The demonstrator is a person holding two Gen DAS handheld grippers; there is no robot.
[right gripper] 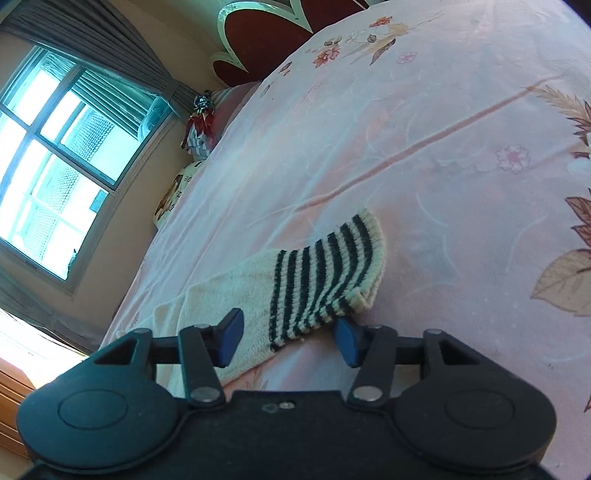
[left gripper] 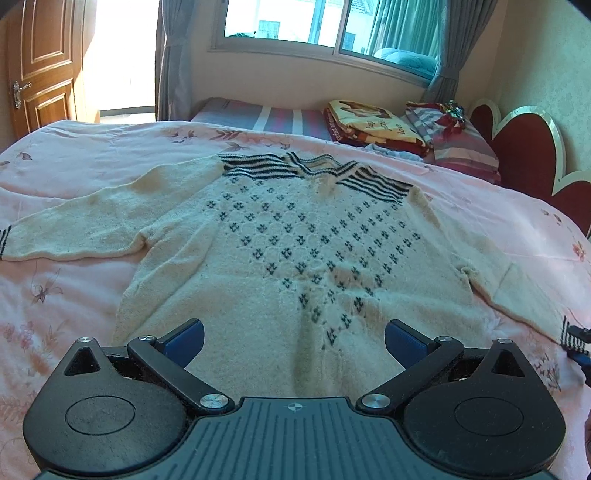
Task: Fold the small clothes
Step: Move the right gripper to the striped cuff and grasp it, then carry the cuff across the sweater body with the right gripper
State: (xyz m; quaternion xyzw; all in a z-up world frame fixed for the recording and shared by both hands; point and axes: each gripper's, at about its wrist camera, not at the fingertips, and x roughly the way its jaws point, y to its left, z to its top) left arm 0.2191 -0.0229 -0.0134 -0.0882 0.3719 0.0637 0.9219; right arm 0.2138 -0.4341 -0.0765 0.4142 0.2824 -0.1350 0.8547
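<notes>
One sweater (left gripper: 295,251) on the bed (left gripper: 66,295), spread flat, face up, collar toward the window (left gripper: 325,26), hem toward you. Both sleeves stick out sideways, so the body's long axis runs away from you and each sleeve runs across it.

What matters for the next move is the right sleeve. Its striped cuff (right gripper: 325,280) lies right at your right gripper (right gripper: 288,339), with the sleeve running up and to the left in the right wrist view, back toward the body. The cuff sits between the two fingers (right gripper: 231,339): one pad over the cream knit just behind the stripes, the other at the cuff's lower edge, under the slightly raised end. The fingers are partly closed with a gap between them; I can't tell whether the pads are pressing on the knit, so don't count it as gripped.

Your left gripper (left gripper: 293,345) hovers over the hem near the middle of the body, fingers spread wide, nothing between them. It's well apart from the left sleeve's cuff (left gripper: 4,242), which lies far out to the left.

My read: the right hand is the nearer one, so the right sleeve goes first, carried across its own axis toward the chest. If only the cuff edge is caught, the loose knit may slip out.
</notes>
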